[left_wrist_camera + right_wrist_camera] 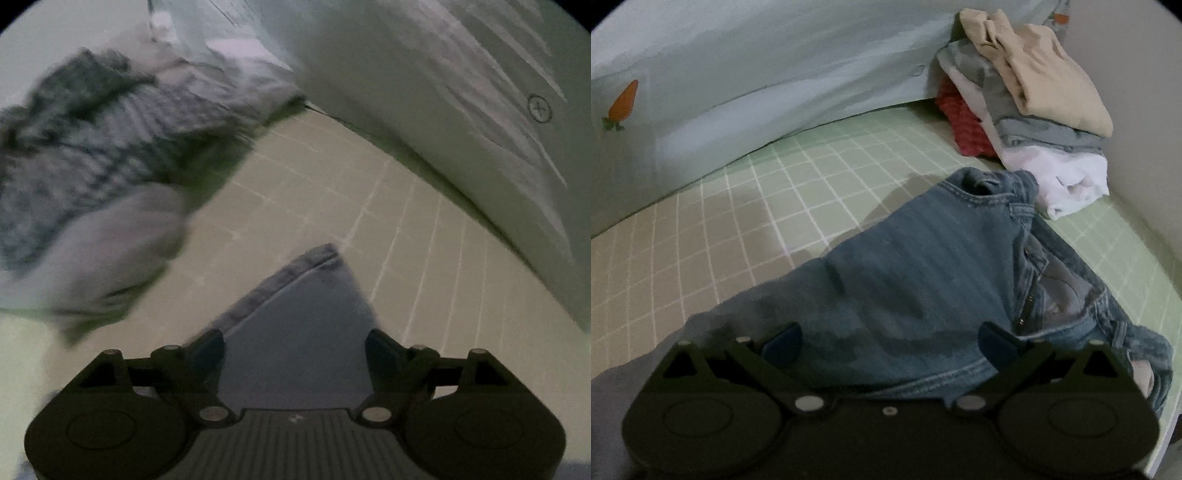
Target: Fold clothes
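Jeans (923, 266): spread on the checked sheet (768, 192); the open waistband is turned toward the folded stack, and a hemmed leg end (295, 295) is seen in the left wrist view.
Left gripper (295, 343): jaws held apart over the leg end, nothing clamped.
Right gripper (890, 339): jaws spread wide above the denim, nothing gripped.
Stack (1034, 96): folded clothes piled at the sheet's far right corner, a beige piece on top.
Pile (103, 155): loose garments, blurred, lying at the sheet's left side.
Pillow (746, 62): pale, carrot-printed, lying along the sheet's far edge.
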Tool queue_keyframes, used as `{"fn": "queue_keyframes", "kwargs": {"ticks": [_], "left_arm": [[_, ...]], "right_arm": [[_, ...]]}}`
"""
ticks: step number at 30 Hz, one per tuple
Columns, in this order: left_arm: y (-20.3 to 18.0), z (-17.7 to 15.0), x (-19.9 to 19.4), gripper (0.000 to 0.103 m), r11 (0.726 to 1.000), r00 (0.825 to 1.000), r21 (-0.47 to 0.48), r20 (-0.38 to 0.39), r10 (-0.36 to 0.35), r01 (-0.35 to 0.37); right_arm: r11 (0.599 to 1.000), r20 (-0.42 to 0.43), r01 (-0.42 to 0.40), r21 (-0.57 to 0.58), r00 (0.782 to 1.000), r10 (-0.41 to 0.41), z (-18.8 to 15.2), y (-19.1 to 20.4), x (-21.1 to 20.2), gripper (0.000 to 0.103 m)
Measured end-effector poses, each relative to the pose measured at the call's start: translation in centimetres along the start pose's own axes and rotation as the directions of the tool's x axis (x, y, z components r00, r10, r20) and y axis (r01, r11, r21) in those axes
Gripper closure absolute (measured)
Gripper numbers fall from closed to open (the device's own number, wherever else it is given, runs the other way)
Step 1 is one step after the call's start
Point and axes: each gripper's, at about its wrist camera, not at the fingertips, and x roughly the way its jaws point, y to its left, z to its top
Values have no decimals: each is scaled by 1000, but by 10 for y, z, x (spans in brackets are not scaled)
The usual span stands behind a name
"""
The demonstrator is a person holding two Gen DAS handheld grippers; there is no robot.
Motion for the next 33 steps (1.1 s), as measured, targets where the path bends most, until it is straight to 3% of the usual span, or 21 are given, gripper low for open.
{"fn": "queue_keyframes", "kwargs": {"ticks": [1, 6, 8, 9, 10, 11, 13, 15, 18, 22, 24, 26, 28, 33], "left_arm": [[-4, 2, 4, 11, 1000, 1000, 12, 12, 7, -8], [-15, 8, 13, 16, 997, 998, 68, 45, 33, -36], [-15, 8, 11, 38, 997, 998, 70, 52, 28, -31], [-15, 7, 10, 44, 997, 998, 71, 56, 25, -29], [-15, 7, 9, 65, 997, 998, 72, 59, 22, -27], [-15, 7, 8, 94, 997, 998, 73, 63, 20, -24], [-15, 7, 6, 93, 997, 997, 75, 70, 14, -20], [-9, 14, -13, 93, 998, 992, 57, 124, 21, -28], [7, 30, -54, 93, 999, 969, 20, 246, 19, -25], [30, 53, -76, 91, 999, 943, -30, 330, 35, -26], [35, 60, -67, 75, 998, 942, -31, 330, 55, -47], [37, 58, -61, 41, 993, 948, -55, 297, 115, -103], [41, 47, -61, 27, 989, 945, -78, 292, 143, -126], [64, 4, -60, 27, 971, 967, -211, 200, 156, -113]], "right_arm": [[1000, -3, 5, -9, 1000, -5, 1, 3, 1, 0], [998, -12, 11, -57, 1000, -11, 4, 16, 5, 0], [996, -13, 11, -84, 1000, -12, 2, 20, 5, 0], [995, -15, 10, -95, 1000, -11, 1, 22, 6, 0], [995, -17, 7, -100, 1000, -9, 1, 24, 6, 0], [995, -19, 4, -103, 1000, -6, 0, 24, 6, 0], [995, -20, -4, -103, 1000, 1, -1, 24, 5, 0], [995, -17, -9, -101, 1000, 7, -2, 22, 3, 0], [996, -12, -18, -92, 1000, 17, -3, 18, 1, 0], [996, -16, -25, -87, 1000, 24, -7, 13, 0, 0], [996, -24, -33, -88, 999, 31, -8, 13, 1, 0], [995, -31, -44, -93, 999, 42, -10, 15, 1, 0], [993, -25, -54, -105, 998, 52, -11, 18, -2, 0], [989, -9, -59, -138, 998, 58, -13, 20, -8, 0]]}}
